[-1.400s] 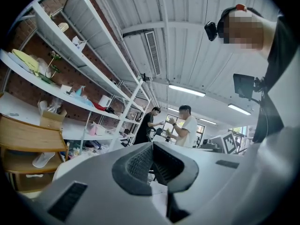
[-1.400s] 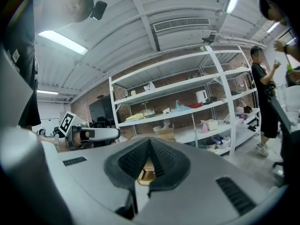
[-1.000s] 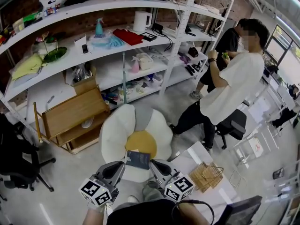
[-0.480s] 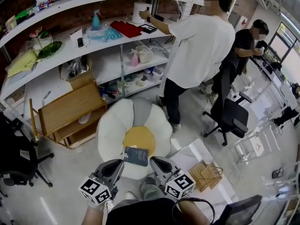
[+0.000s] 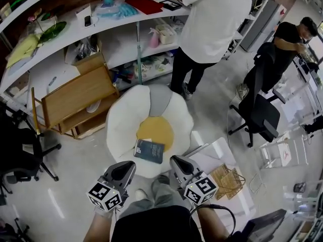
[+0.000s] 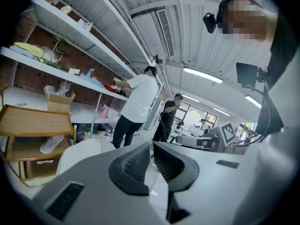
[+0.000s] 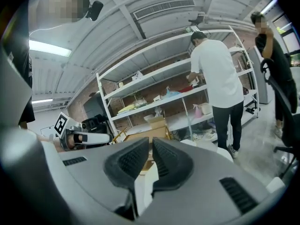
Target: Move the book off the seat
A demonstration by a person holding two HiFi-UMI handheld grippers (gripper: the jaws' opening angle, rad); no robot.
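Observation:
A dark blue book (image 5: 149,150) lies flat on the front part of a white flower-shaped seat (image 5: 123,130), just below its yellow centre cushion (image 5: 158,131). My left gripper (image 5: 127,169) hovers low in front of the seat, a little short of the book's left side, jaws shut and empty. My right gripper (image 5: 176,164) sits to the book's lower right, also shut with nothing held. In the left gripper view the shut pads (image 6: 151,161) point level towards the shelves; in the right gripper view the shut pads (image 7: 151,159) do the same.
A person in a white shirt (image 5: 212,14) stands at the white shelving (image 5: 60,39) just behind the seat. A wooden rack (image 5: 75,102) stands left of the seat, a black office chair (image 5: 262,112) to the right, a wire basket (image 5: 227,181) at my right.
The person in white walked from the right to the shelves behind the seat. Both grippers dropped lower and sit a bit farther from the book in the head view.

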